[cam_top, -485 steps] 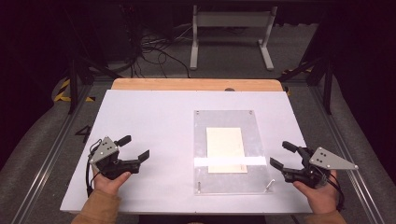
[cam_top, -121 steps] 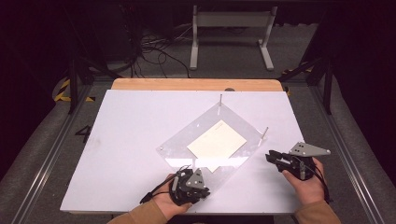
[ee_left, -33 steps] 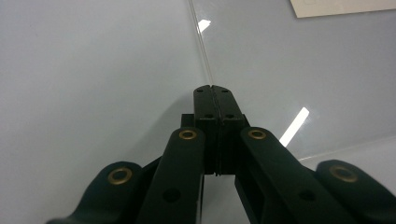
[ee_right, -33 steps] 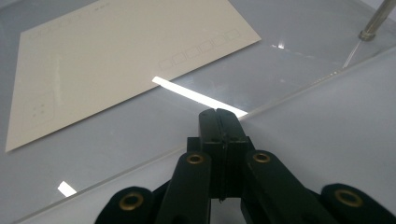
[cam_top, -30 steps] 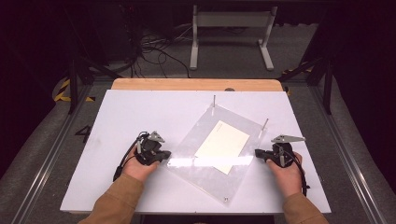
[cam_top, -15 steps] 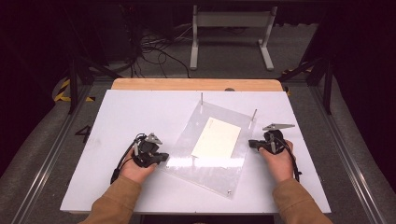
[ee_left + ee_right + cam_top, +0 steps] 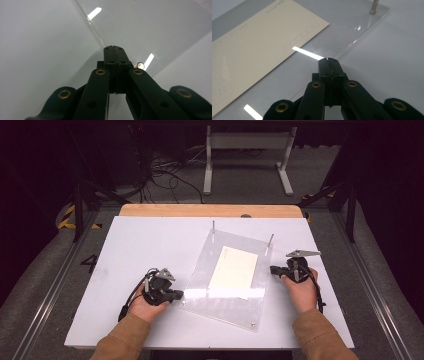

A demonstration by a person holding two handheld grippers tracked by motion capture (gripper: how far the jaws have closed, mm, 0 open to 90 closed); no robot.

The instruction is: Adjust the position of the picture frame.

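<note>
A clear acrylic plate (image 7: pixel 225 307) lies askew on the white board, with a cream envelope-like card (image 7: pixel 234 271) under its middle. Two thin metal posts (image 7: pixel 214 225) stand at its far corners. My left gripper (image 7: pixel 179 294) is shut, its tips against the plate's left edge. In the left gripper view the shut tips (image 7: pixel 115 47) meet the plate's (image 7: pixel 150 27) edge beside a small screw (image 7: pixel 140 65). My right gripper (image 7: pixel 272 269) is shut too, tips at the plate's right edge. The right gripper view shows its tips (image 7: pixel 328 59) at that edge, with the card (image 7: pixel 257 42) and a post (image 7: pixel 374 7) beyond.
The white board (image 7: pixel 140 245) covers the table, with a wooden strip (image 7: pixel 210 210) along its far side. Behind the table are floor cables (image 7: pixel 165 170) and a white metal stand (image 7: pixel 247 140). Metal rails run along both sides.
The plate has turned counterclockwise, its right side swinging away from me. My right gripper has moved farther away and left with that edge. The left gripper has stayed put.
</note>
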